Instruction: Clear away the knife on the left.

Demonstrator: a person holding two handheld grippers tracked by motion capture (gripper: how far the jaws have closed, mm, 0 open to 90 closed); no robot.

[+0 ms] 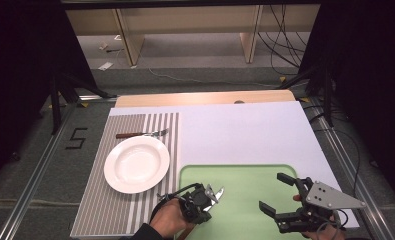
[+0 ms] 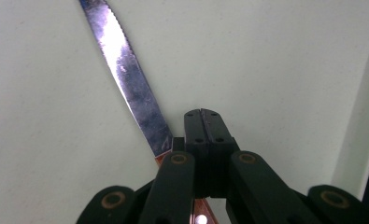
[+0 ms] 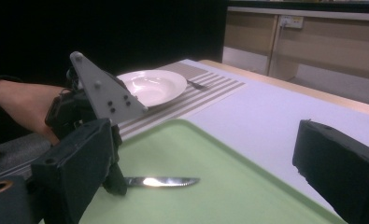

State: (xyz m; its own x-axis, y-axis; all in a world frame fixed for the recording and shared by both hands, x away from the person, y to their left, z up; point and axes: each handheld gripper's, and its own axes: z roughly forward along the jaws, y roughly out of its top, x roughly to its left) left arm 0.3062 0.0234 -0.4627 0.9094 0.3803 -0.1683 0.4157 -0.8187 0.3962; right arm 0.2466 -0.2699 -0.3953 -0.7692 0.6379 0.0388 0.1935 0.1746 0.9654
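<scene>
Table [image 1: 265,130]: a white surface that is lying ahead of both grippers and bearing everything else.
Placemat [image 1: 135,210]: a striped mat that is lying to the left of the left gripper and stretching well ahead of it.
Tray [image 1: 245,200]: a pale green tray that is sitting directly beneath both grippers, its left rim lying beside the placemat.
Plate [image 1: 136,163]: a white dish that is resting on the placemat, ahead and to the left of the left gripper.
Right gripper [image 1: 277,192]: hovering over the tray with its jaws standing wide apart and holding nothing.
Left gripper [image 1: 203,196]: hanging low over the tray, jaws pressed together; they appear to be pinching the knife where blade meets handle, though the contact itself is hard to make out.
Knife [image 2: 126,74]: its serrated blade is extending forward from the left gripper's jaws just above the tray.
Fork [image 1: 142,133]: lying on the placemat just beyond the plate, well apart from both grippers.
</scene>
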